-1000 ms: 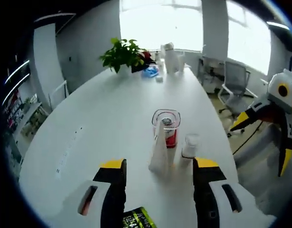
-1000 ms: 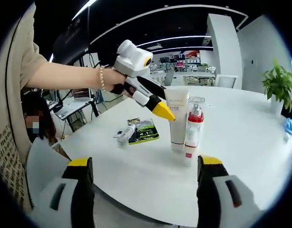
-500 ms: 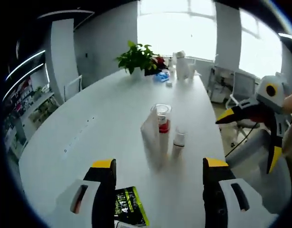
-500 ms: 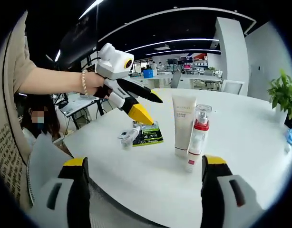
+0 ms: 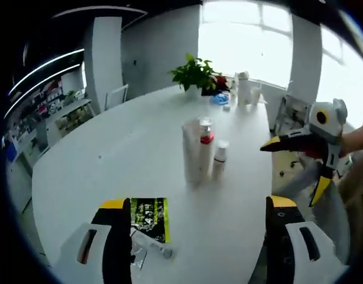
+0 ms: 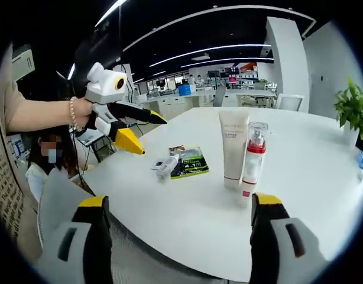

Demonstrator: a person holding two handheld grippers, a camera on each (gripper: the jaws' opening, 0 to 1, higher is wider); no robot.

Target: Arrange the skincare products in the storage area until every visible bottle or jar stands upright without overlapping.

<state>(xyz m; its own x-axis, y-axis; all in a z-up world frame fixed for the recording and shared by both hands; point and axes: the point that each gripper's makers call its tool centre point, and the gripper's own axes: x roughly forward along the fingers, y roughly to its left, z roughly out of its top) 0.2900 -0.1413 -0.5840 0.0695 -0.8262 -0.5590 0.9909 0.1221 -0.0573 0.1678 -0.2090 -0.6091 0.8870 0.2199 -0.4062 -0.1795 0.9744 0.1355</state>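
The white counter (image 6: 187,225) curves away with bare surface on nearly every side of the products, and its near edge runs across the lower part of the right gripper view. At centre right of that view three products stand upright close together: a tall white tube (image 6: 233,148), a clear-capped pump bottle (image 6: 253,160) with a red collar just right of it, and in the left gripper view a small white bottle (image 5: 219,160) standing just beside those two on their right. Left of centre in the right gripper view a green-and-black sachet (image 6: 189,161) lies flat on the counter, and a small white tube (image 6: 167,167) lies on its side at the sachet's left edge, well apart from the standing group. The left claw (image 6: 139,134) hangs in the air at the upper left of the right gripper view, off the counter's far edge, its yellow-tipped jaws spread and holding nothing, a person's hand (image 6: 82,112) around its grip. The right claw (image 5: 295,167) shows at the right of the left gripper view, beyond the counter's edge, jaws wide apart and empty. A potted plant (image 5: 196,72) stands at the counter's far end, in the upper middle.
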